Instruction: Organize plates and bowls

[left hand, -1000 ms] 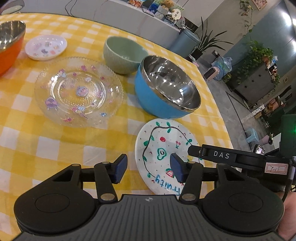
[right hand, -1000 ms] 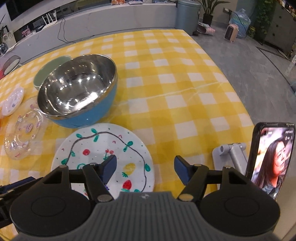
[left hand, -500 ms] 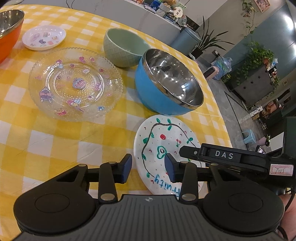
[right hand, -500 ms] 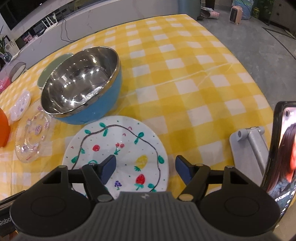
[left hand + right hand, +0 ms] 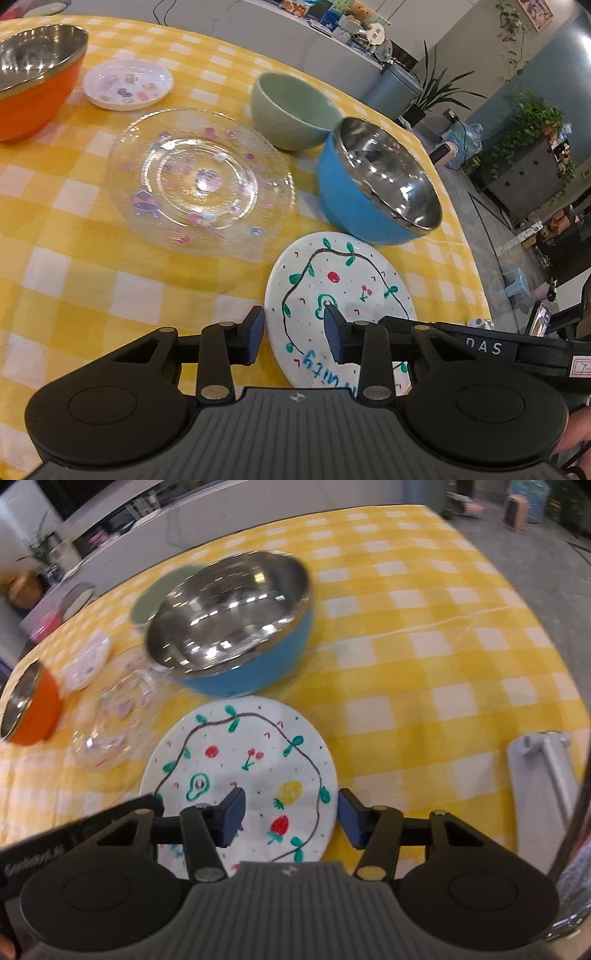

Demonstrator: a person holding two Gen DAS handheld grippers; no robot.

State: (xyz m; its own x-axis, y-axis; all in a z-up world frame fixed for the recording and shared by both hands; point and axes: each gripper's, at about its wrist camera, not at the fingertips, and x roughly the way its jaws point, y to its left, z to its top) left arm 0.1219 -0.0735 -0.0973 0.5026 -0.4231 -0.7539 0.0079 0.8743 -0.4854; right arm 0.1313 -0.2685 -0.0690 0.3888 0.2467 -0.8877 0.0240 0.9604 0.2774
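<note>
L gripper (image 5: 293,334) astride fruit plate (image 5: 341,295) rim

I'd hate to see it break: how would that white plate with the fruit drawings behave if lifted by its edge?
The white plate looks like glazed ceramic, so probably stiff and breakable. Its glossy surface may be slippery. It lies flat on the yellow checked cloth, so getting under its thin rim could be awkward.

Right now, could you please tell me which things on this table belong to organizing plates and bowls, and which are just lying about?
Belong to the job:
white fruit-painted plate
clear glass plate
small white plate
blue steel-lined bowl
green ceramic bowl
orange steel-lined bowl

Lying about:
grey phone stand
yellow checked tablecloth
</note>
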